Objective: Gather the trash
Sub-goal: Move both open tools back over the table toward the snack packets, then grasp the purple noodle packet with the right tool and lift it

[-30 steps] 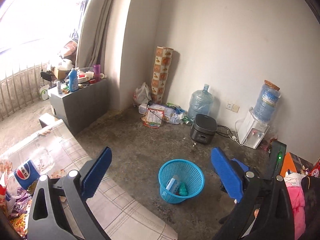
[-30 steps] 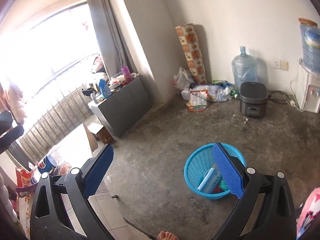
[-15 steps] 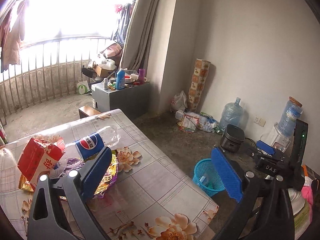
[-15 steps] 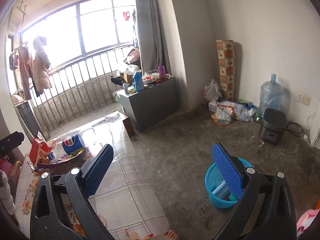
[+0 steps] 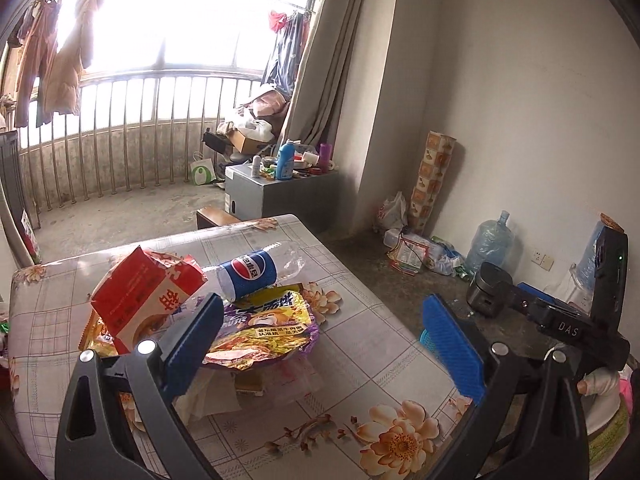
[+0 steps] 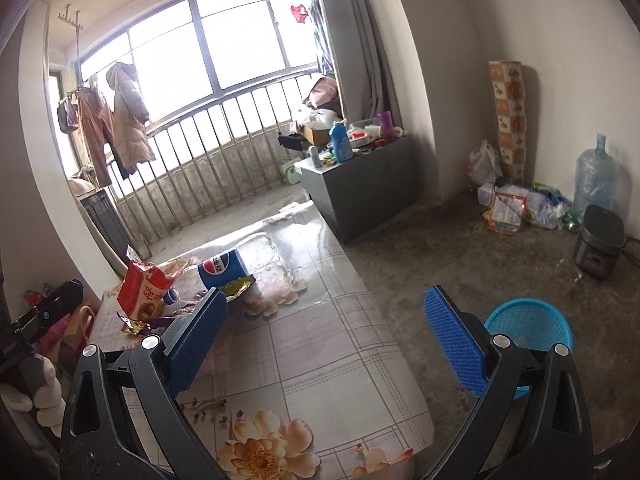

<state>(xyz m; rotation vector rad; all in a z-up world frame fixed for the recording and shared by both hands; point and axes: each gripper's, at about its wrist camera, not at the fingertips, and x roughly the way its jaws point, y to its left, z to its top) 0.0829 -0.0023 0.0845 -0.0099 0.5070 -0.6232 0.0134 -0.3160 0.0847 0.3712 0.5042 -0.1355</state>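
A pile of trash lies on the flowered table [image 5: 360, 340]: a red carton [image 5: 140, 300], a crushed Pepsi bottle [image 5: 252, 272], a purple and yellow snack wrapper [image 5: 264, 328] and clear plastic [image 5: 288, 380]. My left gripper [image 5: 320, 344] is open and empty, just in front of the pile. My right gripper [image 6: 324, 340] is open and empty above the table [image 6: 320, 340], with the red carton [image 6: 144, 292] and Pepsi bottle [image 6: 220, 268] to its far left. The blue basket [image 6: 528, 328] stands on the floor at the right; in the left wrist view only its rim [image 5: 425, 338] shows.
A grey cabinet [image 6: 360, 184] with bottles stands by the balcony railing. A rice cooker [image 6: 600, 240], water jug [image 6: 596, 172], patterned roll [image 6: 508, 120] and floor litter [image 6: 516, 204] line the far wall. The right gripper's body [image 5: 568, 320] shows in the left wrist view.
Both grippers have swung left from the blue basket on the floor toward the table. The trash pile has come into near view. Both stay open and empty.
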